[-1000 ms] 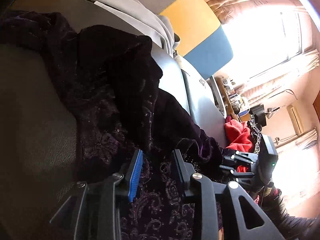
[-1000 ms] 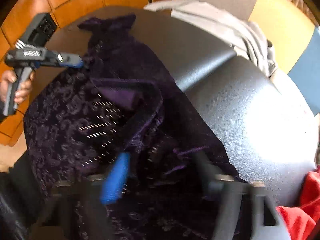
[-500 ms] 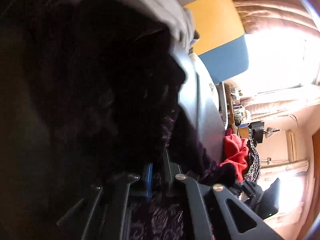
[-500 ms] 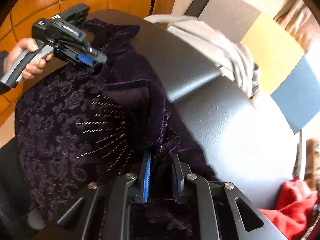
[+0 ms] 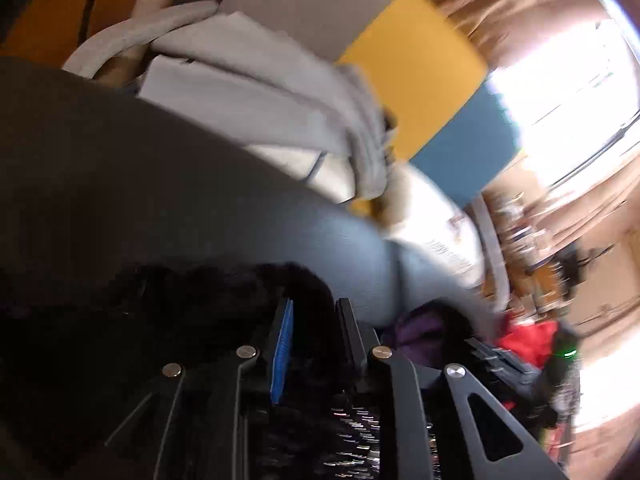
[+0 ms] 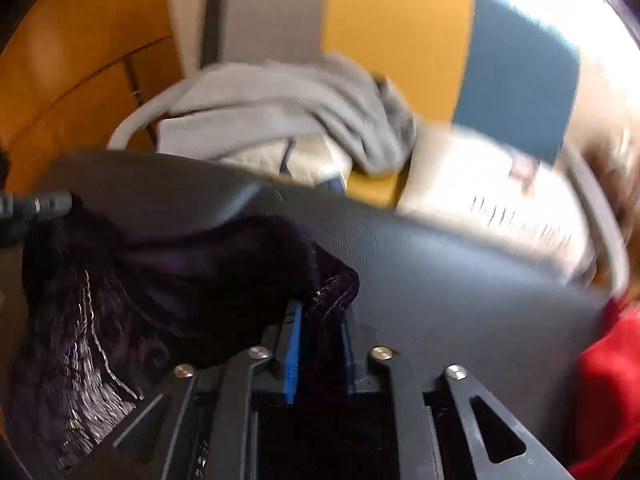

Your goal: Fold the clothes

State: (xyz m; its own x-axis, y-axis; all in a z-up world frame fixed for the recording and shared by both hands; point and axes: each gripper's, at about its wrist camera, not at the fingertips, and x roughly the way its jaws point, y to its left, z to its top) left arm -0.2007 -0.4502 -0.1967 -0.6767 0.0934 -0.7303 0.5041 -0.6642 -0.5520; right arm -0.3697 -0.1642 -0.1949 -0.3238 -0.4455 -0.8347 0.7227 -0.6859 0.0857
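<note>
Your purple garment [image 6: 168, 280] hangs bunched above the dark table [image 6: 460, 280] (both views blurred). Your right gripper [image 6: 318, 328] is clamped on one edge, your left gripper [image 5: 312, 328] on another. Grey clothes [image 6: 280, 104] lie beyond.

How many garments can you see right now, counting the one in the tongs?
3. The dark purple velvet garment is clamped in both tongs over the black table. A grey garment lies beyond the table's far edge. A red garment sits at right. Others may be hidden.
</note>
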